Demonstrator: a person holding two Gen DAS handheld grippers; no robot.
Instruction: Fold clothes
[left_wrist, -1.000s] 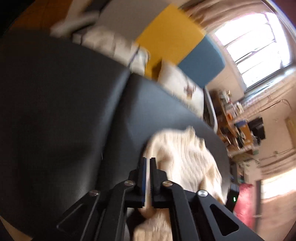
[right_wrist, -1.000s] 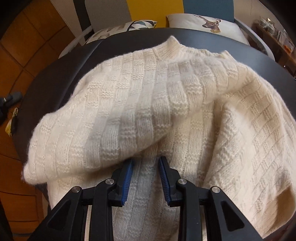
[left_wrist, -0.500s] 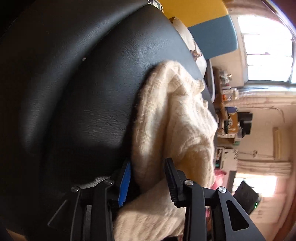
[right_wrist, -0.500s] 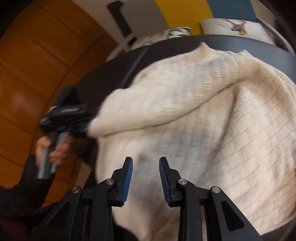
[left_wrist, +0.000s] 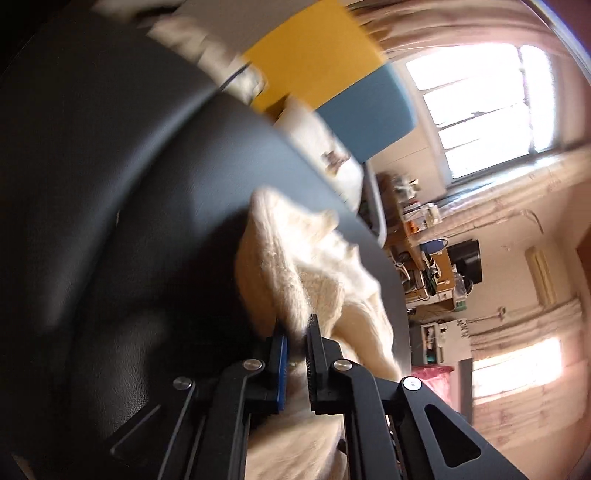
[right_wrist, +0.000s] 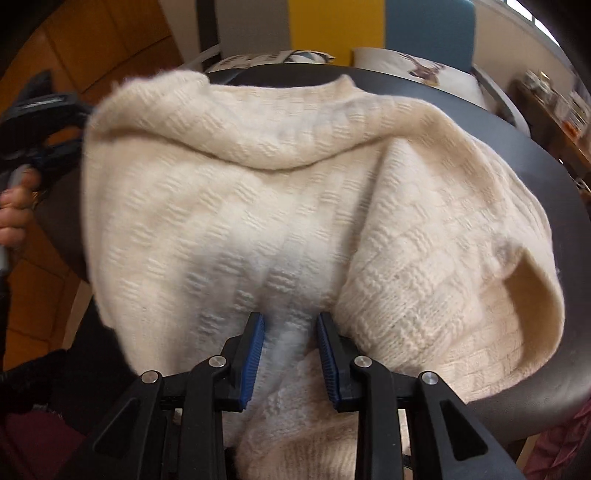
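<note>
Cream basket-weave knit sweater (right_wrist: 258, 206) on black table (right_wrist: 546, 177); blue-padded black gripper (right_wrist: 290, 328).

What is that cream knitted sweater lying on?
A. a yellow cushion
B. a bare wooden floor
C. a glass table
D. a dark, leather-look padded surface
D: in both views the cream knitted sweater lies spread on a dark, leather-look padded surface, while the left tool is shut on a fold at its edge; the wood and the yellow panel only show in the background.
</note>
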